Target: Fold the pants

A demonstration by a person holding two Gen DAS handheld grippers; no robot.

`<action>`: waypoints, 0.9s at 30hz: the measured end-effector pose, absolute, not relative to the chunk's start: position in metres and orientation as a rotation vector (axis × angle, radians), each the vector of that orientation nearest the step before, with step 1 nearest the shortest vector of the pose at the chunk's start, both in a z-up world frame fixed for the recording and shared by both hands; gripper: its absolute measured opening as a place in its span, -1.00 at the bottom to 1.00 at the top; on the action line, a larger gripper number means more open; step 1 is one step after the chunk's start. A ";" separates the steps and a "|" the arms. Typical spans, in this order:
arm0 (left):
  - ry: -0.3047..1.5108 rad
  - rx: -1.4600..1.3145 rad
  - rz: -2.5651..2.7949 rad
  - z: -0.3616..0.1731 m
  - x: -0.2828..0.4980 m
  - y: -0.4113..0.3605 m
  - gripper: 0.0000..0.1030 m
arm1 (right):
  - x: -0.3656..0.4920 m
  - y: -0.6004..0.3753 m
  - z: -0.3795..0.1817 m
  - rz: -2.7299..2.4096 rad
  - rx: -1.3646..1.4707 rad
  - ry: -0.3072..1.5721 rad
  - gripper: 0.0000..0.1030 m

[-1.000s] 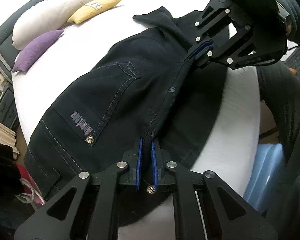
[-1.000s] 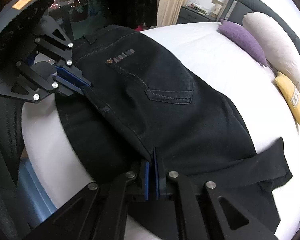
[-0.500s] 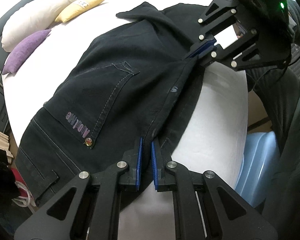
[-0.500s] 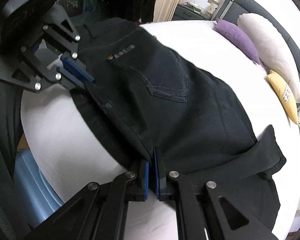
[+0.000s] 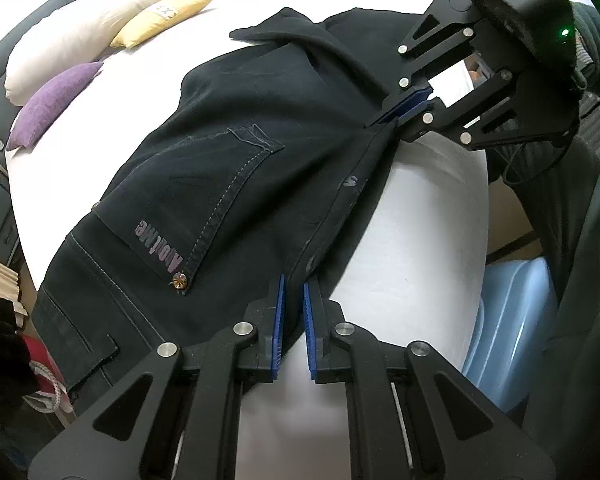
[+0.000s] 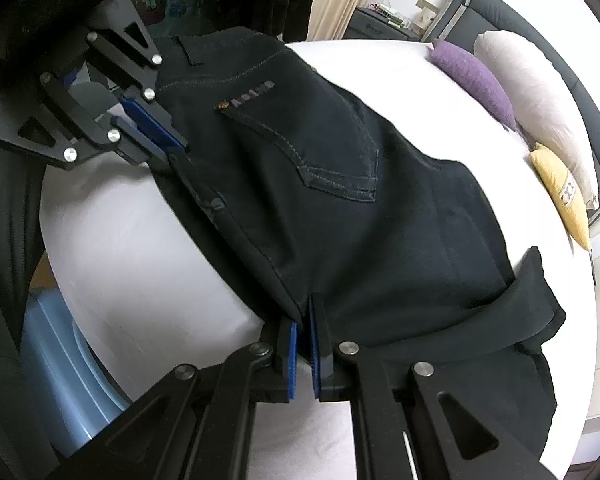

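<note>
Black pants (image 5: pixel 228 176) lie on a white bed (image 5: pixel 419 240), back pocket with a pink logo facing up; they also show in the right wrist view (image 6: pixel 359 208). My left gripper (image 5: pixel 294 284) is shut on the pants' near folded edge by the waist. My right gripper (image 6: pixel 303 316) is shut on the same edge further down the leg. Each gripper shows in the other's view: the right gripper (image 5: pixel 399 114) and the left gripper (image 6: pixel 160 136). The edge is stretched taut between them. The leg ends (image 6: pixel 531 312) lie folded over.
A purple cushion (image 5: pixel 52 100), a white pillow (image 5: pixel 80 40) and a yellow cushion (image 5: pixel 168 14) lie at the head of the bed. A light blue bin (image 5: pixel 511 320) stands beside the bed. A dark nightstand (image 6: pixel 383 24) is beyond.
Both grippers have pulled the held edge farther over the pants, away from the bedside. More white sheet now shows along the near side.
</note>
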State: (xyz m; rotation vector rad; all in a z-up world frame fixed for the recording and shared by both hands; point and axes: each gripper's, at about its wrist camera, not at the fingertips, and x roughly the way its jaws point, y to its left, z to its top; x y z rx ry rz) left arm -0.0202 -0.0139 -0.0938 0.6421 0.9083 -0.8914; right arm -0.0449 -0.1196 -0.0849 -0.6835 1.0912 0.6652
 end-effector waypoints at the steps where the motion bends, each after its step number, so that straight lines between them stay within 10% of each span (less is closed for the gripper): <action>1: 0.914 0.644 -0.885 -0.096 -0.020 -0.015 -0.77 | -0.047 -0.120 -0.087 0.665 -0.680 1.096 -0.84; 6: 0.947 0.587 -0.871 -0.096 -0.014 -0.010 -0.61 | -0.046 -0.119 -0.091 0.624 -0.675 1.087 -0.79; 8: 0.985 0.556 -0.863 -0.093 -0.010 -0.005 -0.14 | -0.045 -0.120 -0.090 0.609 -0.667 1.087 -0.69; 9: 1.002 0.538 -0.856 -0.091 -0.008 -0.001 0.53 | -0.044 -0.122 -0.090 0.598 -0.654 1.091 -0.65; 10: 1.015 0.511 -0.845 -0.087 -0.006 0.004 0.75 | -0.042 -0.124 -0.089 0.582 -0.636 1.098 -0.53; 16: 0.982 0.386 -0.796 -0.047 -0.003 0.028 0.75 | -0.034 -0.144 -0.073 0.539 -0.508 1.129 0.02; 21: 0.893 0.276 -0.770 -0.015 0.016 0.010 0.74 | -0.021 -0.163 -0.042 0.544 -0.332 1.090 0.01; 27: 0.932 0.150 -0.735 -0.039 0.064 -0.037 0.06 | 0.020 -0.174 -0.056 0.513 -0.080 1.111 -0.16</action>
